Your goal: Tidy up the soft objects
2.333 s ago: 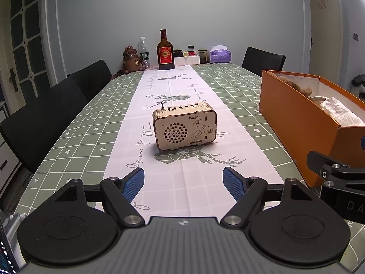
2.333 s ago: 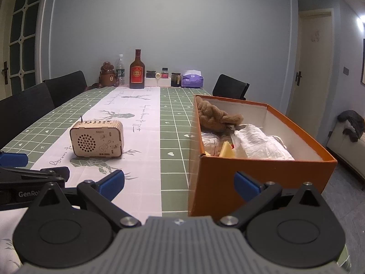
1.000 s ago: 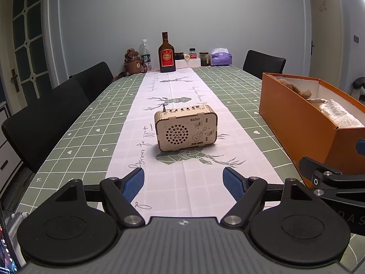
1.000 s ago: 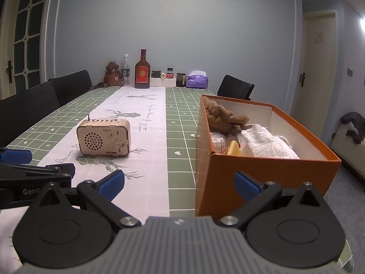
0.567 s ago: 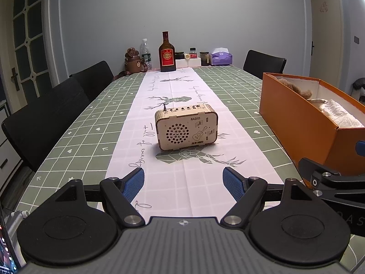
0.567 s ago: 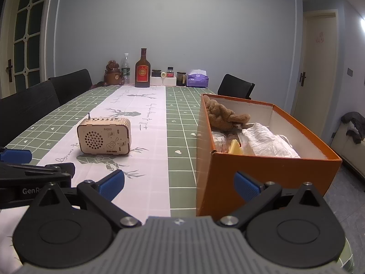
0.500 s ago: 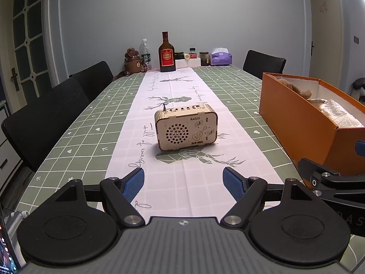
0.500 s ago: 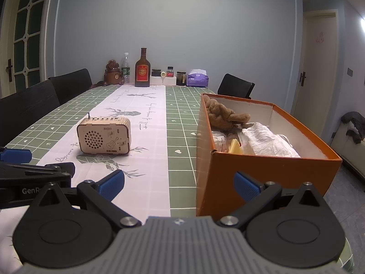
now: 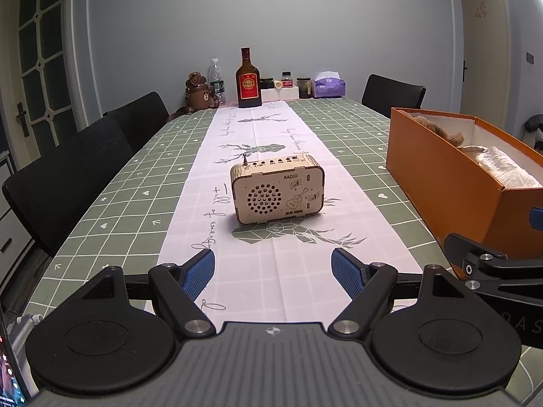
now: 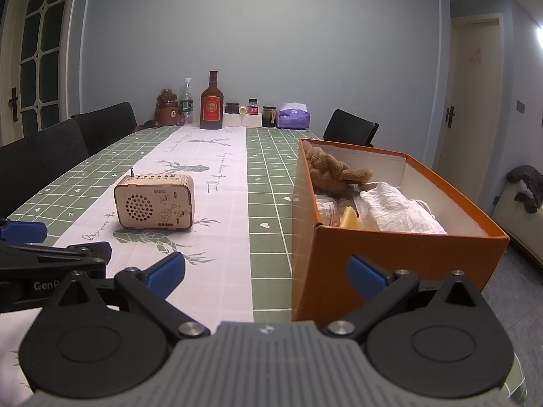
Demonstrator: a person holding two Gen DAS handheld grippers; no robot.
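My left tool (image 9: 272,273) sits low over the counter (image 9: 135,183), blue pads spread wide apart with nothing between them; only the white runner (image 9: 268,129) shows in the gap. My right tool (image 10: 266,273) is likewise spread apart and empty, its right pad in front of the near wall of the box (image 10: 390,254), not touching as far as I can tell. Landmark: the orange box, open-topped, standing on the counter's right side. Inside it, at the far end, a brown plush (image 10: 331,169) lies against the wall; nearer than that, a crumpled white bag (image 10: 397,212) fills the middle, with a yellow piece (image 10: 349,218) and a small wrapped packet (image 10: 327,208) to its left, against the box's left wall. What lies under these I cannot tell. Left of the box, well apart from it, a wooden radio (image 9: 276,188) stands upright on the runner, speaker grille facing me, short antenna up. Far beyond the box, at the counter's end by the wall: a brown bottle (image 9: 248,83) with red label, a clear water bottle (image 9: 215,81), a bear-shaped flask (image 9: 198,93), some small jars (image 9: 303,87) and a purple tissue pack (image 9: 328,84). Black chairs (image 9: 78,166) line the side opposite the box; one more chair (image 9: 393,95) stands past the box's far end.
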